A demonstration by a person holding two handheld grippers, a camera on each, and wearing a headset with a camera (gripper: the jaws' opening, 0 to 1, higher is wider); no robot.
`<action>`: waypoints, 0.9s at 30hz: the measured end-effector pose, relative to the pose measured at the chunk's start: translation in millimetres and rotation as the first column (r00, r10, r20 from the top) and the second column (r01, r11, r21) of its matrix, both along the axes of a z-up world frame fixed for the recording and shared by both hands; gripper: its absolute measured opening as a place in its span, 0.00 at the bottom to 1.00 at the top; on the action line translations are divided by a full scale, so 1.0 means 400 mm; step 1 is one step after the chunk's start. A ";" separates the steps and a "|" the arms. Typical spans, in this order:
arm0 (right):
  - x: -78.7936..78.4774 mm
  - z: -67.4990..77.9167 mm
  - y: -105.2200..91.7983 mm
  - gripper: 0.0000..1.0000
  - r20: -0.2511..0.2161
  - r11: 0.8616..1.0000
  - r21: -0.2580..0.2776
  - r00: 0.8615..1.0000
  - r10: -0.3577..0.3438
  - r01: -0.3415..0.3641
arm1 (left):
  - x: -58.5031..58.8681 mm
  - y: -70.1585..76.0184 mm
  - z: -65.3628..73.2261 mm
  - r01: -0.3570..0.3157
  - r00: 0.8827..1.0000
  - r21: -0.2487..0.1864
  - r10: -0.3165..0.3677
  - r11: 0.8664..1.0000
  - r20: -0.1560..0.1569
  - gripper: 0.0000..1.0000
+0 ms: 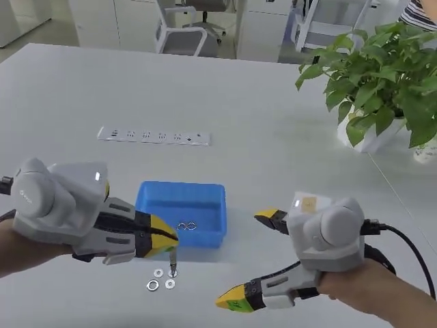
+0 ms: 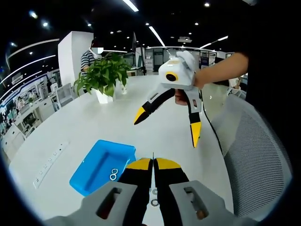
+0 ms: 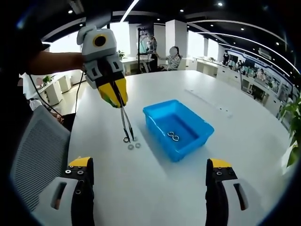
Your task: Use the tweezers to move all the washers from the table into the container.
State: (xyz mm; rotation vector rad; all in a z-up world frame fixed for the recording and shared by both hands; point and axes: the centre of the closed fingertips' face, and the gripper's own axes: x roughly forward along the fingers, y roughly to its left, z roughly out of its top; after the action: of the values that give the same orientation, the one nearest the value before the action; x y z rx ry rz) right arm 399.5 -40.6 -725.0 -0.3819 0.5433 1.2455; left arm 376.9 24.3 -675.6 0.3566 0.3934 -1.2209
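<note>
Left gripper (image 1: 167,239) sits near left, jaws pressed together on the tweezers (image 1: 171,259), tips angled down. Right gripper (image 1: 244,258) sits near right, jaws spread wide, pointing left.

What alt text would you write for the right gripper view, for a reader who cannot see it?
The left gripper, shut on tweezers, points their tips down at loose washers on a white table, beside a blue container that holds two washers. The right gripper rises from the bottom of the view, its jaws wide open.
</note>
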 end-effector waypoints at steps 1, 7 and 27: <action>-0.001 -0.002 -0.002 1.00 -0.002 1.000 0.002 1.000 -0.001 0.001 | 0.000 0.001 -0.001 -0.001 1.000 -0.001 0.001 1.000 -0.001 0.06; -0.008 -0.006 -0.014 1.00 -0.003 1.000 0.021 1.000 -0.007 0.007 | -0.005 0.006 -0.008 -0.001 1.000 -0.003 0.001 1.000 -0.005 0.06; -0.018 -0.018 -0.030 1.00 -0.004 1.000 0.024 1.000 -0.017 0.017 | -0.015 0.014 -0.039 -0.003 1.000 0.000 0.003 1.000 -0.029 0.06</action>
State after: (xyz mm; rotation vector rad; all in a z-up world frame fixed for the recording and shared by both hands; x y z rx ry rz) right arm 392.2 -52.6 -732.3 -0.3543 0.5340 1.2359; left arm 371.0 29.8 -691.4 0.3385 0.4185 -1.2238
